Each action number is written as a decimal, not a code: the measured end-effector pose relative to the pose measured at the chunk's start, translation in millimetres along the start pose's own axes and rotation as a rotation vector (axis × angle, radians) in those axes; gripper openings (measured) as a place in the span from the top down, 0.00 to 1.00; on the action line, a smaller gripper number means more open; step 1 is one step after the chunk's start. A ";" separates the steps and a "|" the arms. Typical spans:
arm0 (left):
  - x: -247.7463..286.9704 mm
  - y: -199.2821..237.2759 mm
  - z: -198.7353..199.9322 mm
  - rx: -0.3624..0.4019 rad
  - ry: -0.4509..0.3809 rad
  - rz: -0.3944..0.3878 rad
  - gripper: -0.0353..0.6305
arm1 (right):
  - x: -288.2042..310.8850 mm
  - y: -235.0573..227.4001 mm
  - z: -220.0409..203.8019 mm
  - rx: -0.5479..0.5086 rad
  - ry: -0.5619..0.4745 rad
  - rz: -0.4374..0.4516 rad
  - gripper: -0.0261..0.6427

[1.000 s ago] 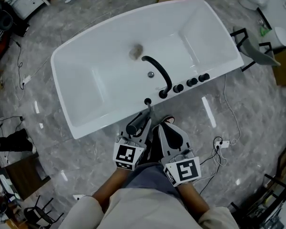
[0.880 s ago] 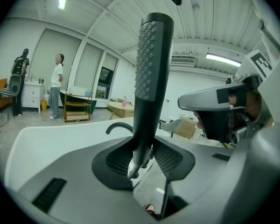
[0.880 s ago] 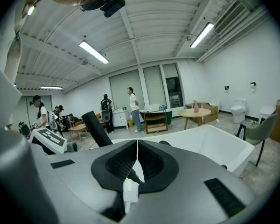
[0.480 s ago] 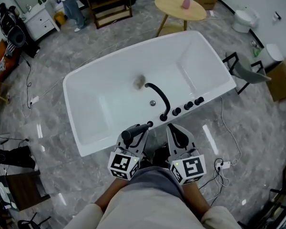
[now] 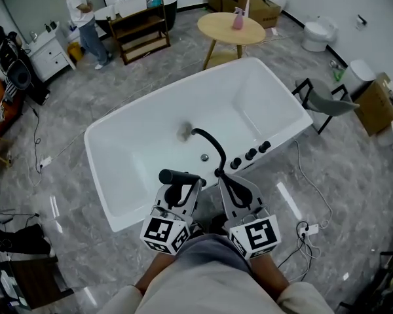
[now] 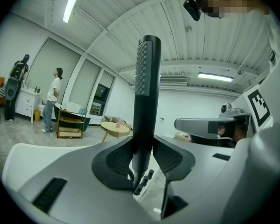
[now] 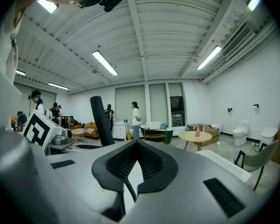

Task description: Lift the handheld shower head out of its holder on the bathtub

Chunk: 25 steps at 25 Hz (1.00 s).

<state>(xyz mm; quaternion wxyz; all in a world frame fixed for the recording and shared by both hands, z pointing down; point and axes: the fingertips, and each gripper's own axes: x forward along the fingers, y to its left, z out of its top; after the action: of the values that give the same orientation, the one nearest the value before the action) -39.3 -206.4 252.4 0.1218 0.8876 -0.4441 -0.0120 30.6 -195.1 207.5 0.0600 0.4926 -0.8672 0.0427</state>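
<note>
Head view: one shower head (image 5: 178, 176) lay crosswise in the left gripper (image 5: 183, 187), above the bathtub (image 5: 118, 136) rim beside three knobs (image 5: 251, 154). Only the left gripper view showed jaws pinching its handle. Right gripper view: the right gripper (image 7: 137, 143) had its jaws pressed together, empty

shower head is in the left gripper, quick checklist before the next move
1. Left gripper shut on the shower head handle: ok.
2. Shower head out of its holder, held crosswise above the bathtub rim: ok.
3. Shower head apart from the faucet spout: ok.
4. Right gripper jaws together, out of the way: ok.
5. Hose running free: cannot tell. It shows in the gap behind the right gripper's pads.
6. Person well away from the tub: ok.
</note>
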 end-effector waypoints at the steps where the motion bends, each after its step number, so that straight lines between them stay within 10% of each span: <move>1: -0.8 -2.3 4.5 -0.001 -0.010 -0.004 0.74 | -3.1 -0.8 3.0 -0.005 -0.006 -0.006 0.93; 25: -27.6 1.3 9.3 -0.095 -0.028 0.014 0.74 | -30.3 -9.2 -3.2 0.034 -0.007 -0.060 0.93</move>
<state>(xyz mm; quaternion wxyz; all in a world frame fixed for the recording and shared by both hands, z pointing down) -58.3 -187.2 241.3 0.1579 0.8774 -0.4508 -0.0447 54.1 -173.7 206.4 0.0498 0.5196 -0.8512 0.0541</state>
